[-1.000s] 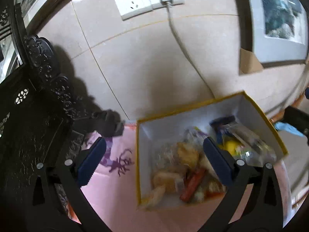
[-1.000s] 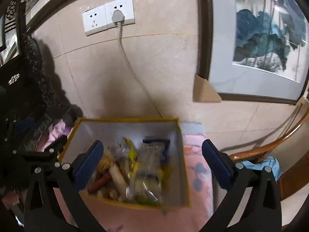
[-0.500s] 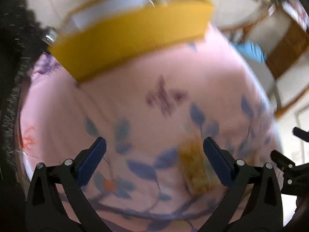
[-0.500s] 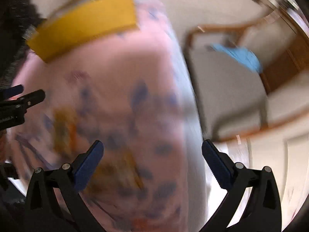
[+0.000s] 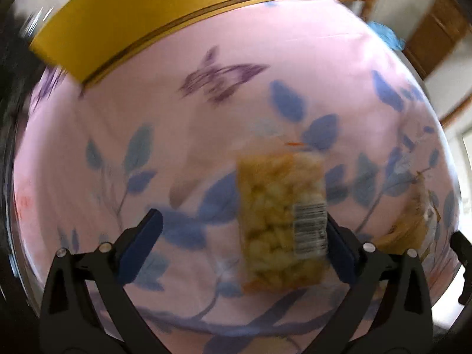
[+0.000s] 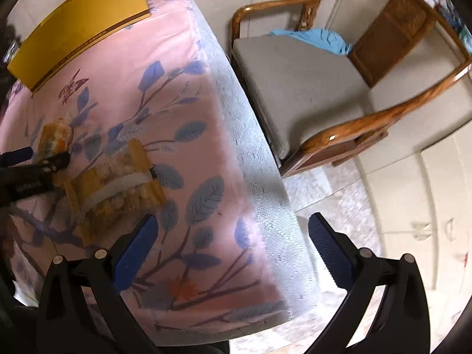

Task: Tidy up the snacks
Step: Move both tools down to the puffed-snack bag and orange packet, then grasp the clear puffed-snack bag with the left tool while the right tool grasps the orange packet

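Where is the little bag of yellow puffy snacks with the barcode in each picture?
Left wrist view: the snack bag lies on the pink tablecloth, low and right of centre, close to the right-hand finger of the open left gripper.
Right wrist view: it sits at the far left, partly hidden behind the left gripper.
Shared landmark: the yellow box at the top left of both.
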The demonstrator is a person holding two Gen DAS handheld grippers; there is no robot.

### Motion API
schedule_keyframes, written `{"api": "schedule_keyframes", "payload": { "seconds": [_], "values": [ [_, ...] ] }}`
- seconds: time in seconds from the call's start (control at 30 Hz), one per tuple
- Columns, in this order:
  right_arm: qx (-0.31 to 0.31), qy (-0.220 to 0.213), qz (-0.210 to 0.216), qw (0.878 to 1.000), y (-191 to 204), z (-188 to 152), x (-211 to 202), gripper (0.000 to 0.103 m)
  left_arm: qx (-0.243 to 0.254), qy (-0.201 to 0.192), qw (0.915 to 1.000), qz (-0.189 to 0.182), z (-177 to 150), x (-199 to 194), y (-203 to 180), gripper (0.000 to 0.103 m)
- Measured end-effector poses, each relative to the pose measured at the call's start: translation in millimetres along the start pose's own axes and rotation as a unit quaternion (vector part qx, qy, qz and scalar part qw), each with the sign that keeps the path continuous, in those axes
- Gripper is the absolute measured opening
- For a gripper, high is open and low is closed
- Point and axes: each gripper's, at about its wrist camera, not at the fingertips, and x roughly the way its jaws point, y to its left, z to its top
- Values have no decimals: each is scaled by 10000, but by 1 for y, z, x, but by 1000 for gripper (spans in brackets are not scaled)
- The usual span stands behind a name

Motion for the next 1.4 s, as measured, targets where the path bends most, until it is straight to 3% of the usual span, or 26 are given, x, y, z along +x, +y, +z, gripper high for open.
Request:
{"api": "schedule_keyframes", "payload": {
  "seconds": [0.1, 0.2, 0.33, 0.4, 0.53, 0.6, 0.63, 0.8, 0.83, 0.9, 1.0, 1.03, 1.1, 1.13, 1.2, 1.33, 1.4],
  "values": [
    [-169, -46, 169, 9997, 8, 1, -9, 102, -151, -22, 9998, 91, -9, -1, 12, 101],
    [62, 141, 501, 9986, 11, 2, -12, 102, -376, 44, 9993, 43, -17, 0, 25, 101],
    [879, 561, 1045, 9890, 7, 1, -11, 102, -670, 94, 9976, -172, -26, 3, 43, 101],
    [1503, 818, 1266, 9771, 10, 2, -10, 102, -624, -95, 9979, -149, -33, 1, 43, 101],
    [2638, 1261, 1594, 9429, 28, 6, -3, 102, -144, -594, 9981, 94, -46, -8, 30, 101],
    [3363, 1423, 1490, 9189, 38, 6, 6, 102, 143, -759, 9968, 205, -48, -12, 24, 101],
    [3802, 1494, 1450, 9012, 43, 3, 13, 102, 211, -795, 9964, 213, -49, -13, 23, 101],
    [4809, 1874, 841, 8524, 55, -6, 31, 102, 176, -776, 9966, -194, -46, -10, 38, 101],
    [4885, 1874, 685, 8495, 60, -4, 30, 102, 96, -734, 9966, -349, -47, -9, 43, 101],
    [4793, 1854, 426, 8568, 68, 7, 34, 102, -13, -693, 9962, -521, -49, -7, 52, 101],
    [5253, 1654, 358, 8339, 72, 14, 30, 93, 150, -810, 9953, -518, -52, -8, 53, 101],
    [5254, 1594, 355, 8350, 75, 17, 28, 82, 153, -821, 9950, -545, -55, -8, 51, 101],
    [4979, 1637, 276, 8512, 80, 25, 24, 67, 226, -825, 9947, -571, -55, -9, 51, 101],
    [5098, 1555, 374, 8453, 79, 22, 19, 47, 242, -811, 9947, -587, -55, -9, 52, 101],
    [5162, 1683, 777, 8362, 80, 17, 18, 44, 300, -797, 9945, -616, -55, -9, 53, 101],
    [5186, 1820, 1113, 8280, 76, 5, 13, 42, 401, -772, 9940, -663, -50, -8, 54, 101],
    [4923, 1845, 1240, 8416, 78, 2, 5, 42, 405, -763, 9940, -669, -48, -8, 54, 101]
  ]
}}
